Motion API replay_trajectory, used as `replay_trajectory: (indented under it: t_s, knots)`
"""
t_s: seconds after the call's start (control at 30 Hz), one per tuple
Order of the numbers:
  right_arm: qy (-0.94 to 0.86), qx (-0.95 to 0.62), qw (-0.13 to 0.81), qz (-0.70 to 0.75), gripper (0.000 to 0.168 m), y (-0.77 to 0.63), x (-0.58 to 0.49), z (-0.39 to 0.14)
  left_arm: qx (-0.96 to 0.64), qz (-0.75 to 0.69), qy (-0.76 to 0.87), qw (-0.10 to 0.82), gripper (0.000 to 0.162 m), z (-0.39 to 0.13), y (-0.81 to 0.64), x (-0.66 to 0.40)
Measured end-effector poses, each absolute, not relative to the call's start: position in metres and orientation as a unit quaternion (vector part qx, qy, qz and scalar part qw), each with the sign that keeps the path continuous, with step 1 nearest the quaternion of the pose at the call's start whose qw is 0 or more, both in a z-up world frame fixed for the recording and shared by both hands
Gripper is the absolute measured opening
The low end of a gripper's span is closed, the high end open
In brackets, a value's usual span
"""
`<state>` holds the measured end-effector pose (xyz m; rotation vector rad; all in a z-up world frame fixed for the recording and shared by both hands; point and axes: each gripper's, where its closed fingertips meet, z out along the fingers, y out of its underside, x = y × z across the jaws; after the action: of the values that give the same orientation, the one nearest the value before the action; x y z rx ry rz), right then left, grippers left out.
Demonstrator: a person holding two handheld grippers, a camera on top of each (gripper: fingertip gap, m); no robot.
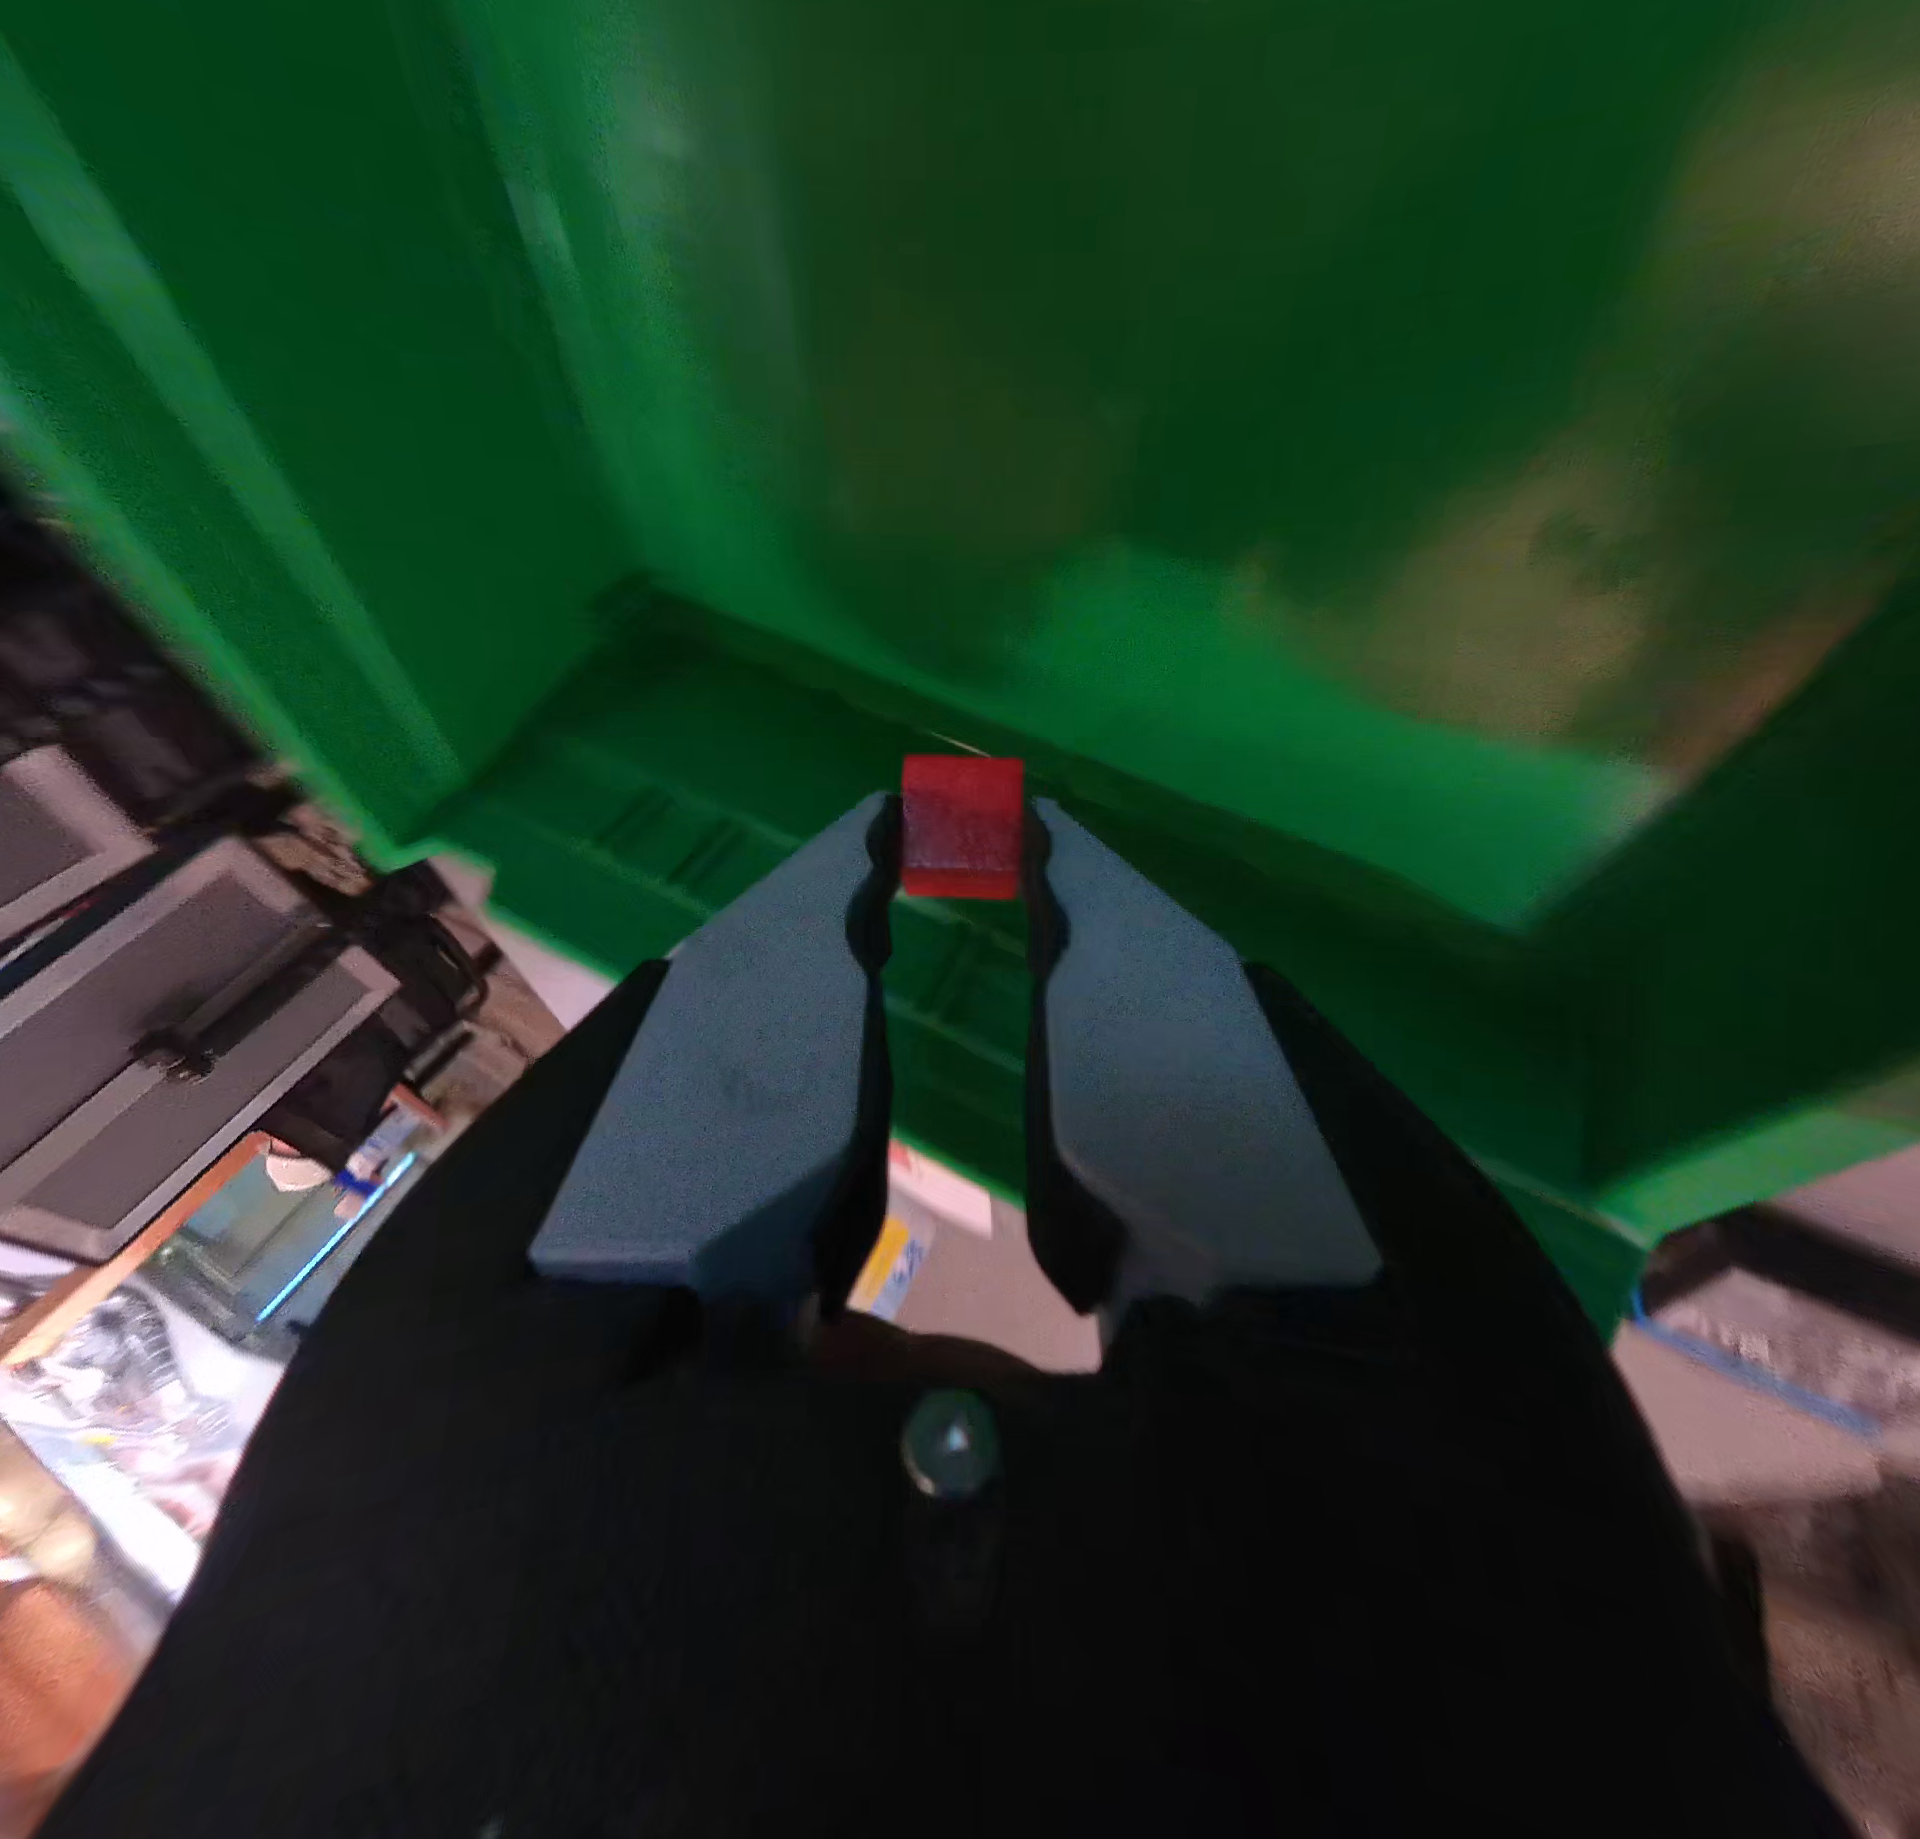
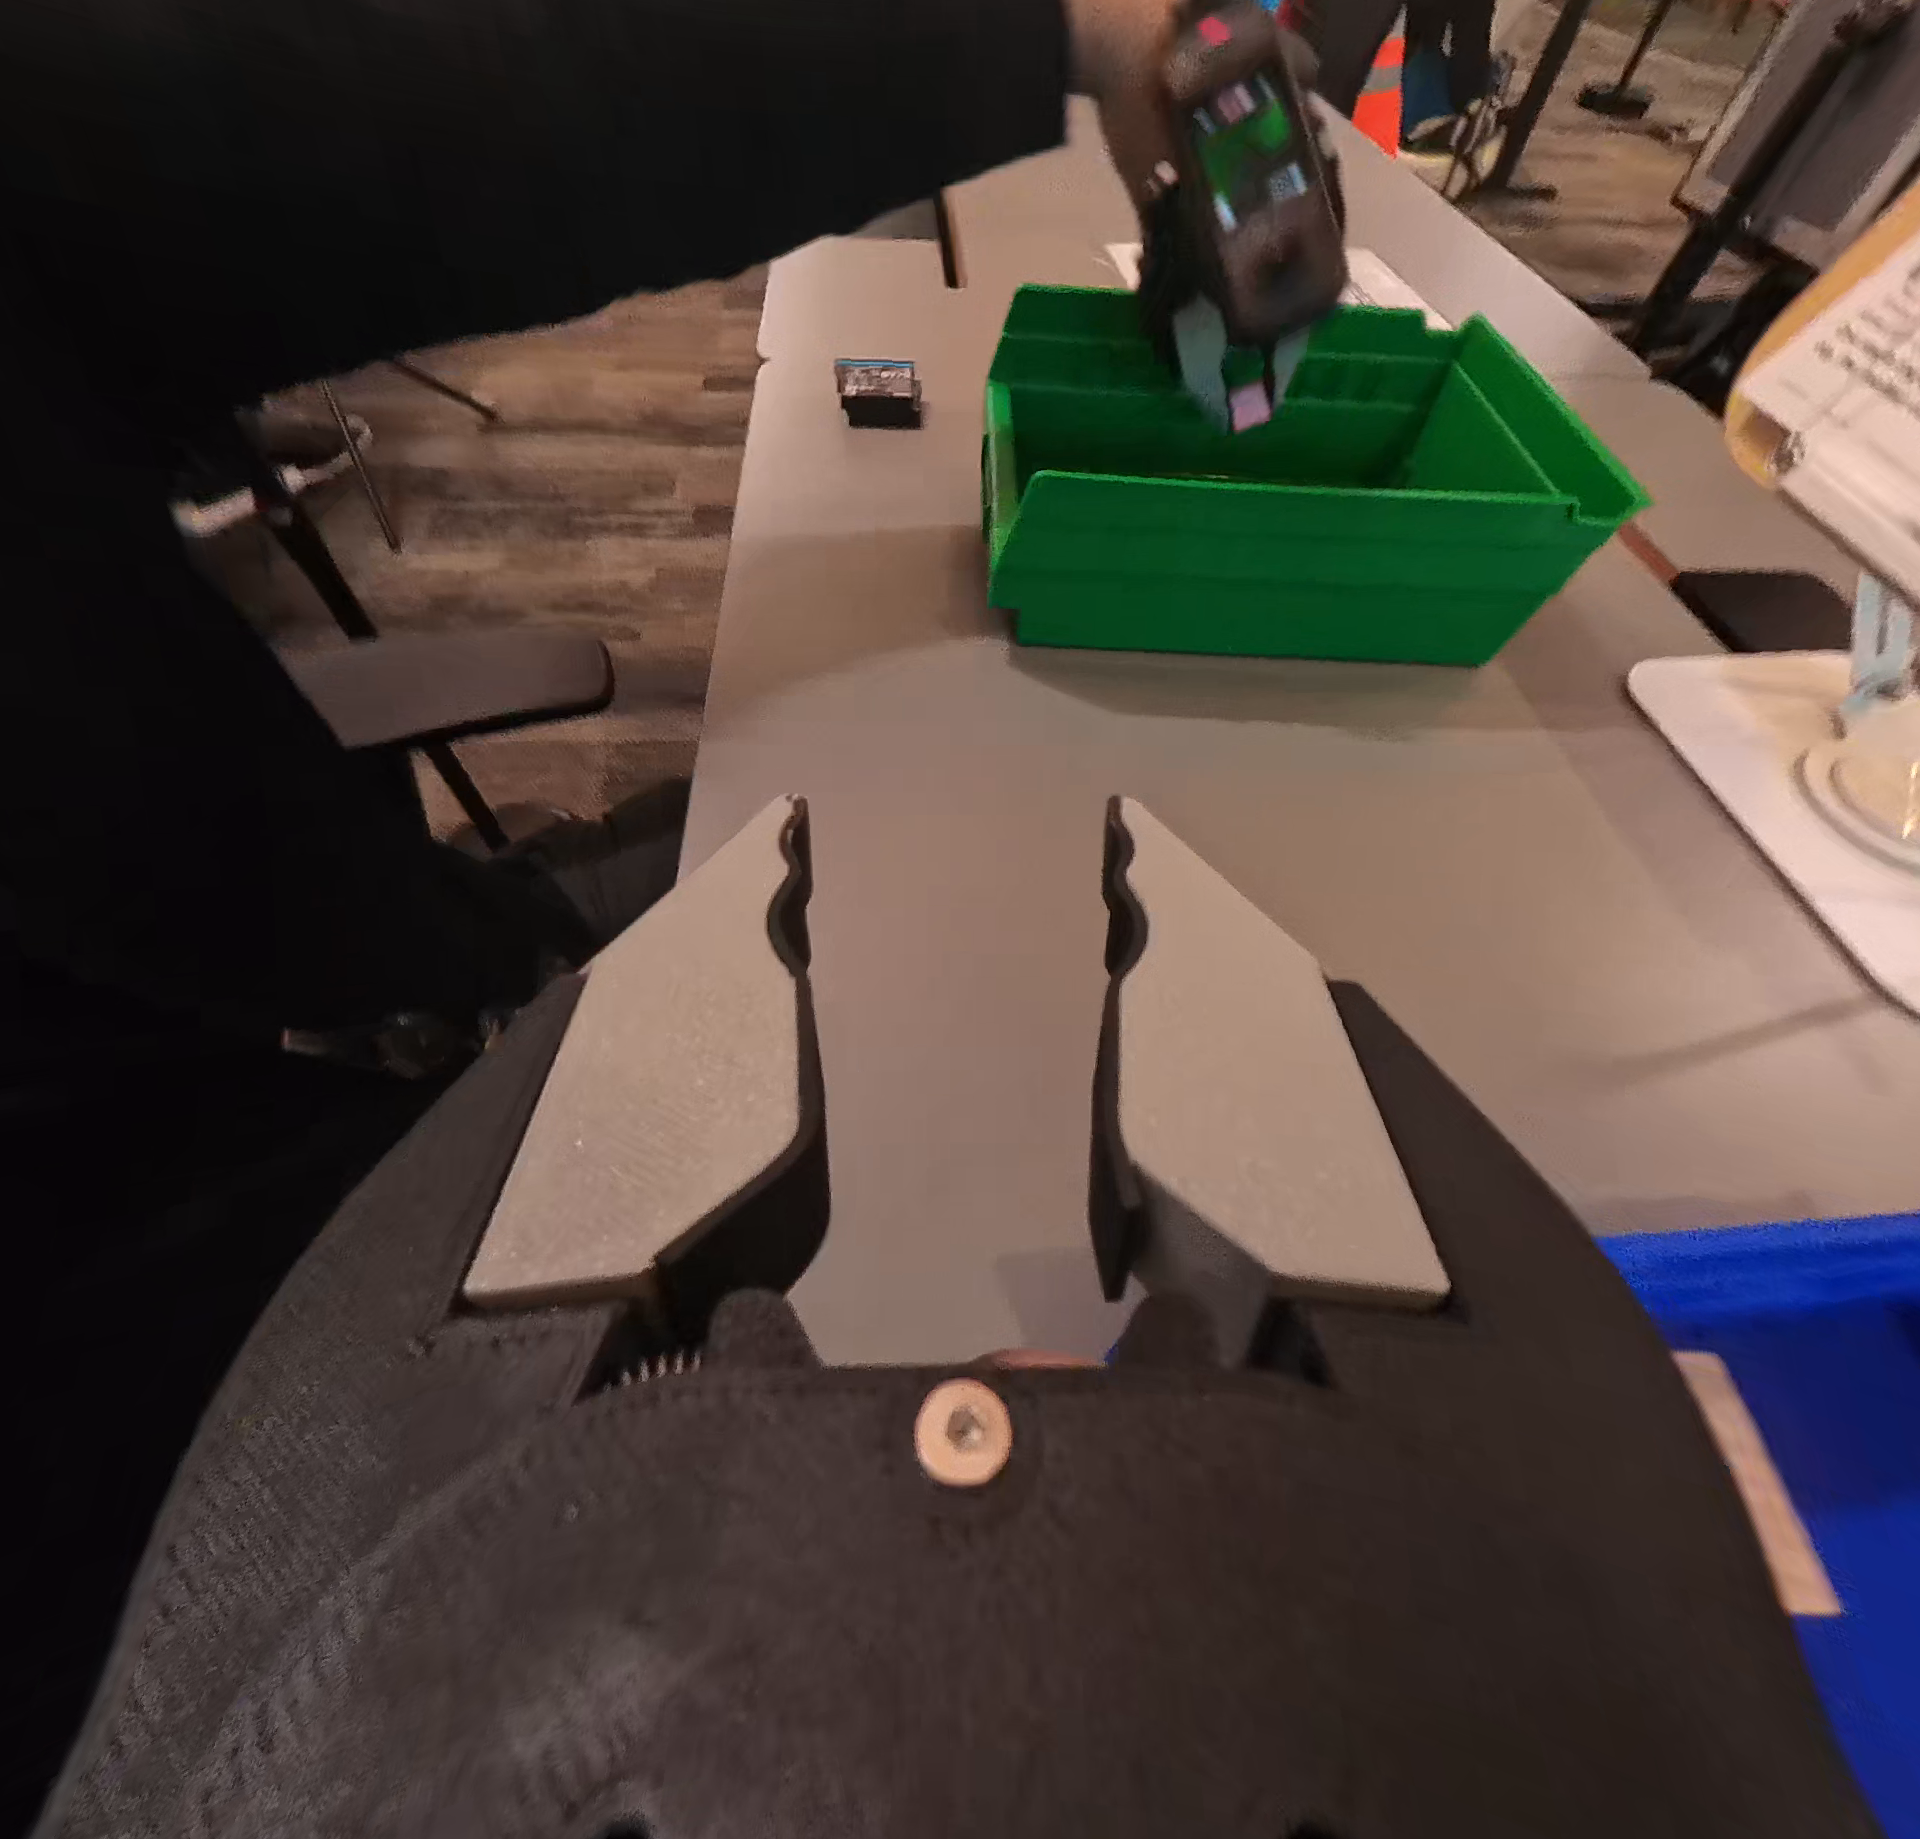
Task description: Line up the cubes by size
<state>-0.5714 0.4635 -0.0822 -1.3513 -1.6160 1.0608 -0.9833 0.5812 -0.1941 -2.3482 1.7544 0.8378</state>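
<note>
A small red cube is pinched between the tips of the left gripper, its two grey fingers pressed against opposite sides of it. The cube is seen with a plain, matte top face and a slightly brighter front edge, its corners crisp; it looks pinkish and much smaller in the right wrist view (motion blur softens it there). It is held inside the green bin, above the bin's floor and near a ribbed inner wall; whether it touches the floor cannot be told.

From the right wrist view, the left gripper is seen reaching down into the green bin from above, held by a hand at the end of a dark sleeve. The bin stands on a grey table. To the left of the bin, a small black object lies on the table, apart from it. To the right of the bin, a white board rests on the table.

The right gripper is held nearer than the bin, over bare table, with its jaws spread wide and nothing between them. A blue container is seen at its right, well apart from the bin.
</note>
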Motion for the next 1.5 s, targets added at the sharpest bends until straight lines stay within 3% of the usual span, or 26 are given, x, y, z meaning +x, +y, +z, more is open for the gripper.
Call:
replay_trajectory:
  t_s: [0.2,0.37,0.47,0.5,0.73,0.8,1.03,1.17,1.33,1.5]
  knots:
    - [-0.513,-0.613,0.349,0.49,0.062,0.49,-0.597,-0.079,-0.695,0.252,0.567,0.363,0.02,-0.1,0.556,-0.868]
    - [-0.458,-0.595,0.325,0.575,0.042,0.469,-0.637,-0.07,-0.596,0.258,0.584,0.488,0.02,-0.077,0.5,-0.751]
    - [-0.478,-0.598,0.32,0.559,0.049,0.455,-0.657,-0.084,-0.564,0.219,0.595,0.529,0.02,-0.078,0.474,-0.694]
    - [-0.48,-0.599,0.321,0.554,0.056,0.452,-0.66,-0.086,-0.55,0.22,0.601,0.537,0.02,-0.078,0.468,-0.682]
    - [-0.482,-0.572,0.311,0.586,0.047,0.431,-0.663,-0.079,-0.528,0.183,0.617,0.554,0.02,-0.082,0.445,-0.647]
    - [-0.498,-0.563,0.321,0.575,0.023,0.428,-0.665,-0.081,-0.528,0.187,0.617,0.553,0.019,-0.083,0.445,-0.646]
    - [-0.528,-0.57,0.334,0.534,0.018,0.43,-0.663,-0.091,-0.563,0.157,0.585,0.562,0.023,-0.096,0.445,-0.655]
    - [-0.547,-0.577,0.38,0.473,0.019,0.456,-0.63,-0.084,-0.601,0.136,0.528,0.585,0.015,-0.101,0.432,-0.685]
    - [-0.581,-0.641,0.434,0.252,0.018,0.543,-0.528,-0.09,-0.663,0.13,0.447,0.586,0.013,-0.124,0.409,-0.749]
    - [-0.655,-0.698,0.287,0.034,0.019,0.615,-0.428,-0.145,-0.711,0.13,0.391,0.57,0.013,-0.159,0.394,-0.794]
